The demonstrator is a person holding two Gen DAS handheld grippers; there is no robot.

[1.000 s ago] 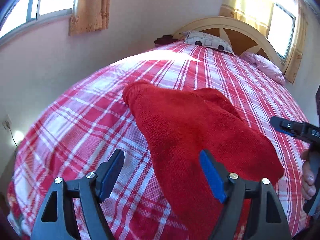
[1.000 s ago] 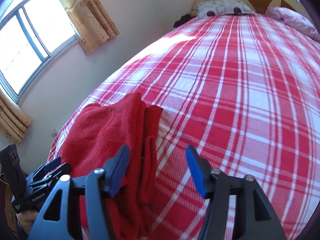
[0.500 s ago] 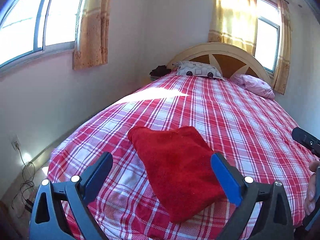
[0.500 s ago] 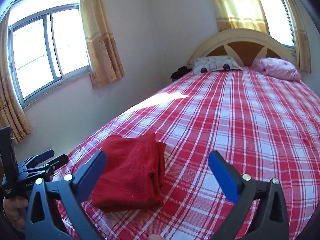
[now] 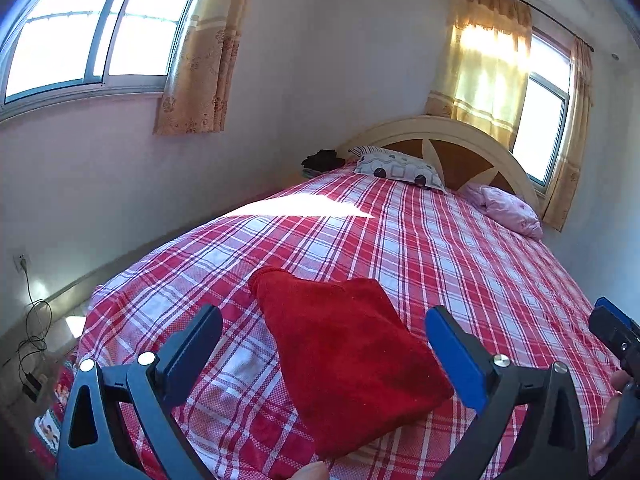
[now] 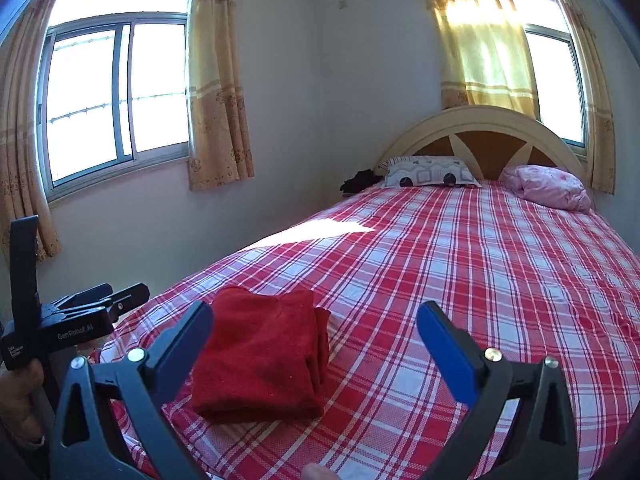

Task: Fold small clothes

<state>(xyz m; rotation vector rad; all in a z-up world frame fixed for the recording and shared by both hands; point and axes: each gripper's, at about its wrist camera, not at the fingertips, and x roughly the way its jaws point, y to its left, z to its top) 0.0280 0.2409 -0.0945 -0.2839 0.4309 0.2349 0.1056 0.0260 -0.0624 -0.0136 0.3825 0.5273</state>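
A folded red cloth [image 5: 344,356] lies flat on the red plaid bed [image 5: 460,248] near its foot corner. It also shows in the right wrist view [image 6: 260,356] with stacked layers along its right edge. My left gripper [image 5: 324,344] is open and empty, held back above the cloth, not touching it. My right gripper [image 6: 316,340] is open and empty, held back over the bed's foot with the cloth to its lower left. The left gripper also shows at the left edge of the right wrist view [image 6: 104,300].
A patterned pillow [image 5: 400,168] and a pink pillow [image 5: 508,208] lie at the headboard [image 5: 444,136]. A dark bundle [image 5: 322,160] sits at the bed's far left corner. A wall with windows runs along the left. A cable and socket [image 5: 24,264] are on the left wall.
Both grippers have pulled back and up from the red cloth and opened wider. The cloth stays folded on the bed.
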